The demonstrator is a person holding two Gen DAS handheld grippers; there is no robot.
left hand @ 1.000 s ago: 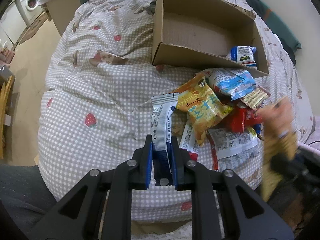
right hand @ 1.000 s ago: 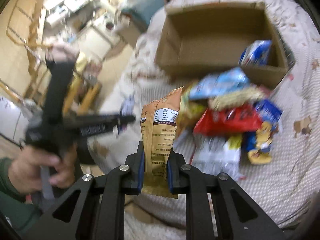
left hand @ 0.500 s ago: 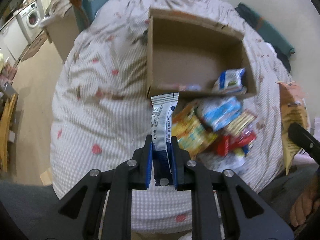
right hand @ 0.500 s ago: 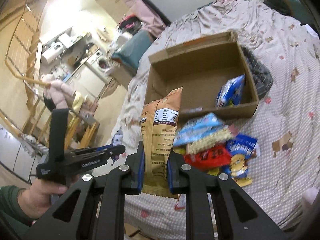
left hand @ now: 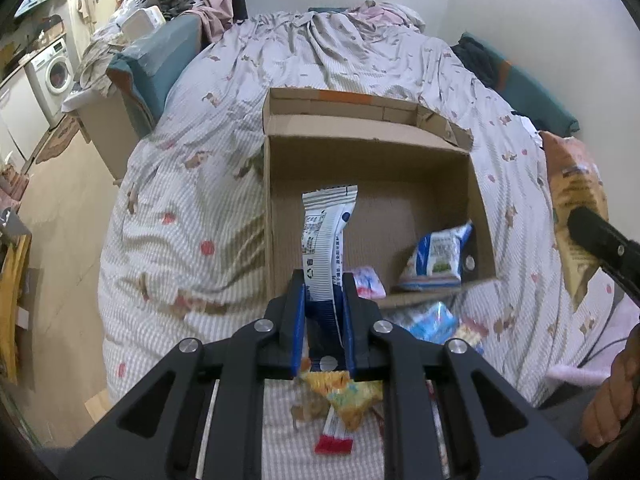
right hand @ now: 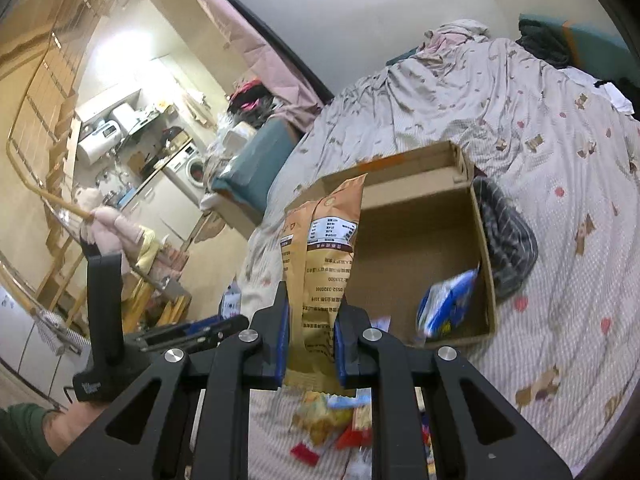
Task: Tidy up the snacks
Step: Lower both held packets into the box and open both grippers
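Snacks everywhere on this bed; white packet (left hand: pixel 325 236) is pinched low down between the left gripper (left hand: pixel 322 316) pads, jaws narrow and clamped on its bottom end, the rest sticking straight up past the fingertips; from that camera it sits right in front of the open box (left hand: pixel 400 148), which rests on the checked quilt (left hand: pixel 180 216).

Right gripper (right hand: pixel 310 342) has the same deal going with a tan bag (right hand: pixel 320 264); jaws squeezed in on its lower half, top edge poking up well above the pads, bottom seam hanging out below them; bag lines up with the near left corner of the box (right hand: pixel 420 248) in that view.

Inside the box: a blue bag (left hand: pixel 436 256) leaning in the right near corner, plus a small pink pack (left hand: pixel 366 280) by the near wall.

Loose pile (left hand: pixel 440 320) of snacks lies on the quilt just outside the box's near wall; a yellow pack (left hand: pixel 344 396) is under the left gripper.

Tan bag (left hand: pixel 576 196) also shows at the right edge of the left camera, off to the side of the box; washer (left hand: pixel 56 72) is way off to the left.
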